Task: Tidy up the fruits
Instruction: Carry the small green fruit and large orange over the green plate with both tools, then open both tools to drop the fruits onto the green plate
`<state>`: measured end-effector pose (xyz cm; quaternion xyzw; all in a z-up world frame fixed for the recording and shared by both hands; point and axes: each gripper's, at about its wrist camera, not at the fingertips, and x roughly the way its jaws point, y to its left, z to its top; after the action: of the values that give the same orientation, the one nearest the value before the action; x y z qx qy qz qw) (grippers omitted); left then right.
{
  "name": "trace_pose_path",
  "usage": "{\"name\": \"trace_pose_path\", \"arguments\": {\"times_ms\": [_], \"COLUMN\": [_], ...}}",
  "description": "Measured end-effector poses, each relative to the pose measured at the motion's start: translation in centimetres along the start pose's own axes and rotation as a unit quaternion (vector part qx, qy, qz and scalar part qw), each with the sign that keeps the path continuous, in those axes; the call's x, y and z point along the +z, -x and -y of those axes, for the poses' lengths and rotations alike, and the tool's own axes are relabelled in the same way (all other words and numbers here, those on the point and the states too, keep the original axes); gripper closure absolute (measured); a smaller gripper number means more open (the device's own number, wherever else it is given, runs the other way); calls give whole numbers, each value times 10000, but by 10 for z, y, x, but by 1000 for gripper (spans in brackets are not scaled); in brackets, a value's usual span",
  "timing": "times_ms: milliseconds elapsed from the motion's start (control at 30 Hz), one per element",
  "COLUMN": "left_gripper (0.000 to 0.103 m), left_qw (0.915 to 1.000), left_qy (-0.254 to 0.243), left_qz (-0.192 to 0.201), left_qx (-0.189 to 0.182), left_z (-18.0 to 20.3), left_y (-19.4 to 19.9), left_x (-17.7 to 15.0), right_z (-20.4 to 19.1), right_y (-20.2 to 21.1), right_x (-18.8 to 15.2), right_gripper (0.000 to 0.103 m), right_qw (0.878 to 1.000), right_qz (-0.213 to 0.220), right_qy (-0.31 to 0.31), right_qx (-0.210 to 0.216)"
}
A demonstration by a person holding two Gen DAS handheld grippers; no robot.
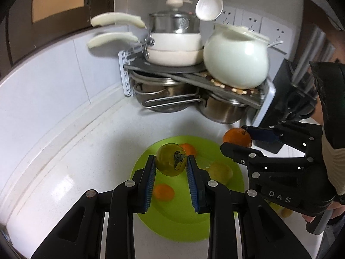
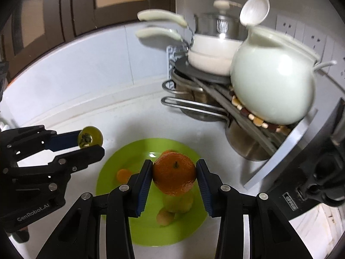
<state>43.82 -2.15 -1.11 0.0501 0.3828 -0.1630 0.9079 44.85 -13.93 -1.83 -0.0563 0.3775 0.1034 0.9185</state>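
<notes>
We read "DAS" in pale letters on the black body of the right gripper (image 1: pixel 237 139), on its casing behind the fingers. On the left gripper (image 2: pixel 90 143) we read "GenRobot.AI", also on the casing behind its fingers. A small label on the dark appliance (image 2: pixel 301 183) right of the right gripper is too blurred for us to read.

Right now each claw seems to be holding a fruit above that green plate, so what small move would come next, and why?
Probably lower the right claw and set its orange onto a bare part of the green plate. It hangs right over the plate, where other fruits already lie; the left claw grips a yellow-green fruit alongside.
</notes>
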Motion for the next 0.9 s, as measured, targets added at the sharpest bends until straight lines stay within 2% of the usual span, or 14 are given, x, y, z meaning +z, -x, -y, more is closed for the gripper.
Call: {"name": "trace_pose_path", "arguments": {"times_ms": [300, 600, 900], "left_gripper": [74, 74, 74], "left_qw": [9991, 9972, 9957], "left_qy": [-56, 9, 49], "left_qz": [-423, -744, -927], "left_qx": [14, -37, -60], "left_z": [-9, -18, -23], "left_y": [-46, -80, -97], "left_x": [2, -1, -3], "right_z": [8, 11, 12], "right_y": [-44, -71, -84], "right_x": [-1, 1, 2], "right_gripper": [61, 61, 61], "right_qw": [9986, 9972, 9963], "right_qz": [-521, -741, -853], "right_qy": [-42, -21, -46], "right_qx": [-39, -12, 58]}}
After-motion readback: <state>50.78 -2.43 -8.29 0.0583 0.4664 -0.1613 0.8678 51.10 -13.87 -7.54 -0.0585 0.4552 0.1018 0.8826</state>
